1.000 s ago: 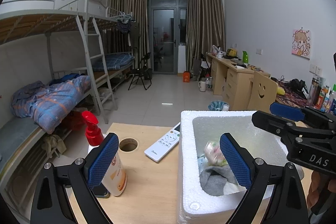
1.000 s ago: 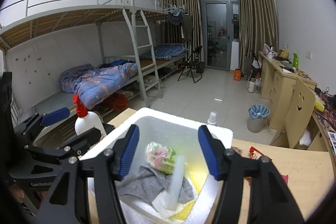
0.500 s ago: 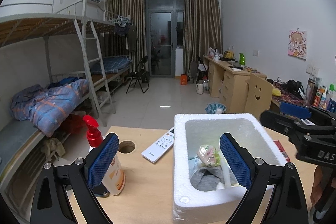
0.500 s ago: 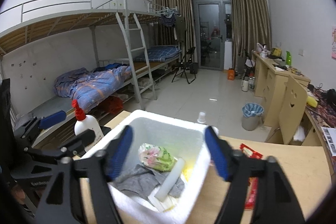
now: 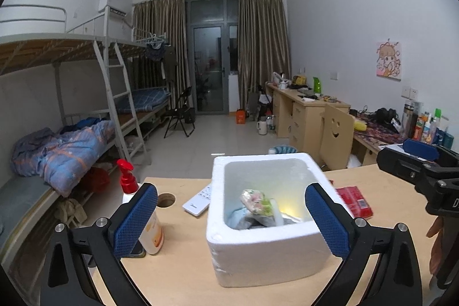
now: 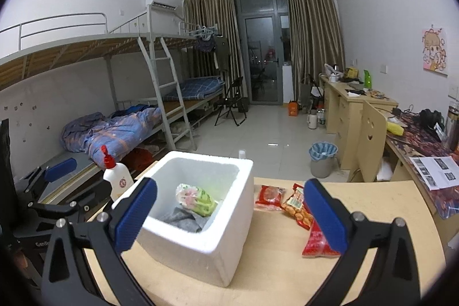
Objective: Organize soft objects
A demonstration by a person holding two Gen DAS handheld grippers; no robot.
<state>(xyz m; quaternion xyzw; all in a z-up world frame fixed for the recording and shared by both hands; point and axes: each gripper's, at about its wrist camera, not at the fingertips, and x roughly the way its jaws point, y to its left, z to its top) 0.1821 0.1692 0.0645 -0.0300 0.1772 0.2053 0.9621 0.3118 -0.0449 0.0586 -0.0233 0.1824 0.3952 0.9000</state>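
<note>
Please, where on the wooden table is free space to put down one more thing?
The table is bare right of the snack packets, out to its right edge. A smaller bare strip lies between the spray bottle and the foam box. Crowded: the snack packets lie close beside the box.

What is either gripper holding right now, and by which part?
Nothing. The left gripper and right gripper both have jaws opening wide with nothing between the pads; the foam box sits beyond them on the table.
</note>
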